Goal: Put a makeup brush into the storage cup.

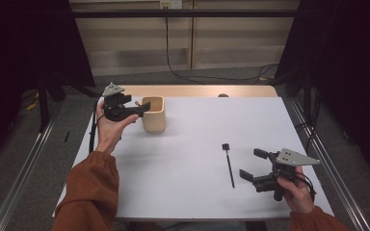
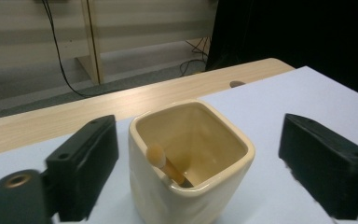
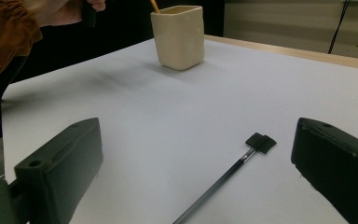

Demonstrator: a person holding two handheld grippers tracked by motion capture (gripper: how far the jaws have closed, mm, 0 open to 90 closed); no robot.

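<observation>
A cream square cup (image 1: 153, 114) stands on the white table (image 1: 192, 144) at the far left. Inside it a tan-tipped stick (image 2: 165, 163) leans against the near rim of the cup (image 2: 214, 186). My left gripper (image 1: 142, 107) hovers at the cup's left side, and in the left gripper view its jaws stand open on either side of the cup, touching nothing. A thin black brush (image 1: 229, 165) lies flat at the right. My right gripper (image 1: 250, 163) is open just to the right of it. In the right gripper view the brush (image 3: 233, 170) lies between the open jaws, on the table.
A bare wooden strip (image 1: 197, 90) runs along the table's far edge. Metal rails flank the table left and right. Cables lie on the floor beyond. A sleeved arm (image 3: 4, 32) reaches toward the cup (image 3: 177, 35).
</observation>
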